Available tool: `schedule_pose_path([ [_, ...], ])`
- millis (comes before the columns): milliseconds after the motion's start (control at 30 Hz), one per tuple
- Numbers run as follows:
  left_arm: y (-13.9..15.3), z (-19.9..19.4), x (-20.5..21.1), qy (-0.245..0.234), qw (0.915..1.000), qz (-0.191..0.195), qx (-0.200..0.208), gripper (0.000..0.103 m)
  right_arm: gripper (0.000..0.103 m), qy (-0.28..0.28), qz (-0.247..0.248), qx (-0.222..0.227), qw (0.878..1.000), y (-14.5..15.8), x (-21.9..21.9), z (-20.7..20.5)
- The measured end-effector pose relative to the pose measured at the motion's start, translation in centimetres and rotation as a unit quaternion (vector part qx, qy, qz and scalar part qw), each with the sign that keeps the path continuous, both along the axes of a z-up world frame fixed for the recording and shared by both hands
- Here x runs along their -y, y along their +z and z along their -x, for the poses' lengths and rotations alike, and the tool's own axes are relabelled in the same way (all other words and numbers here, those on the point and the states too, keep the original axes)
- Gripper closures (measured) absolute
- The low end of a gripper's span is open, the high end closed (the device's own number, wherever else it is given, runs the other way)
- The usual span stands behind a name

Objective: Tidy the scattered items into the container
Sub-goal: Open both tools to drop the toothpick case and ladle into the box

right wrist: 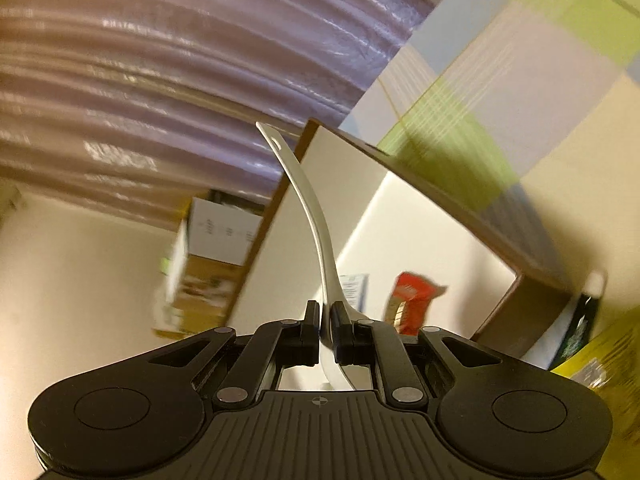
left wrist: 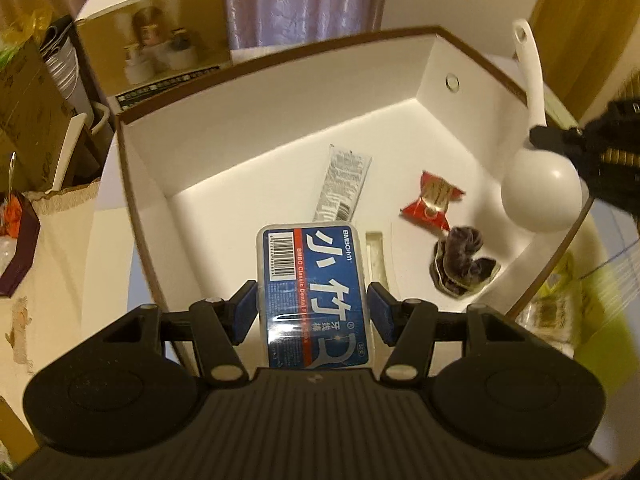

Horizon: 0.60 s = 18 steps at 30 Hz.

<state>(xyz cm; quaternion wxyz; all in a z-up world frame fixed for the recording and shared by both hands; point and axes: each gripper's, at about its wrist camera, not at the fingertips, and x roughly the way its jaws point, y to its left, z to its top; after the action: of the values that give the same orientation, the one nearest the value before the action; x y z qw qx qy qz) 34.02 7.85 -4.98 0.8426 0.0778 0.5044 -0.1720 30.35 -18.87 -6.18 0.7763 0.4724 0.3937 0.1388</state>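
A lived-in home room: pleated mauve curtains [left wrist: 296,0] hang behind stacked cardboard product boxes [left wrist: 160,40], beside a pastel green-and-blue checked cloth [right wrist: 500,80].

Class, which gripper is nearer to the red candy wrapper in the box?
Right. The right gripper, holding the white spoon, hovers beside the red candy wrapper; the left gripper sits farther back, gripping the floss box.

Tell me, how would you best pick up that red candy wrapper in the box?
Grip the red candy wrapper across its narrow gold waist, coming straight down from above. It lies flat on the floor of the box with flared ends, and the middle is probably the slimmest part to pinch.
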Motion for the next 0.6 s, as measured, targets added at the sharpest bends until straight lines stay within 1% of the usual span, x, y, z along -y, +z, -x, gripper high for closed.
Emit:
schedule_pose_path([
  [100,-0.5,0.1,0.8,-0.01,0.9995,-0.031,0.004,0.049,0.089,0.01,0.039,0.001,0.999,0.4,-0.6,-0.1],
  [167,-0.7,0.2,1.0,-0.014,0.9989,-0.044,0.007,0.049,0.089,0.015,0.059,0.001,0.998,0.6,-1.0,-0.2],
  [233,-0.7,0.2,0.9,-0.013,0.9988,-0.046,0.007,0.051,0.089,0.022,0.081,0.002,0.996,0.7,-1.4,-0.2],
  [367,-0.2,0.3,0.8,-0.015,0.998,-0.058,0.019,0.051,0.089,0.032,0.115,0.001,0.993,0.9,-2.2,-0.6],
  [600,1.0,0.4,0.3,-0.007,0.998,-0.051,0.037,0.051,0.089,0.059,0.174,0.006,0.983,1.6,-3.7,-0.8],
])
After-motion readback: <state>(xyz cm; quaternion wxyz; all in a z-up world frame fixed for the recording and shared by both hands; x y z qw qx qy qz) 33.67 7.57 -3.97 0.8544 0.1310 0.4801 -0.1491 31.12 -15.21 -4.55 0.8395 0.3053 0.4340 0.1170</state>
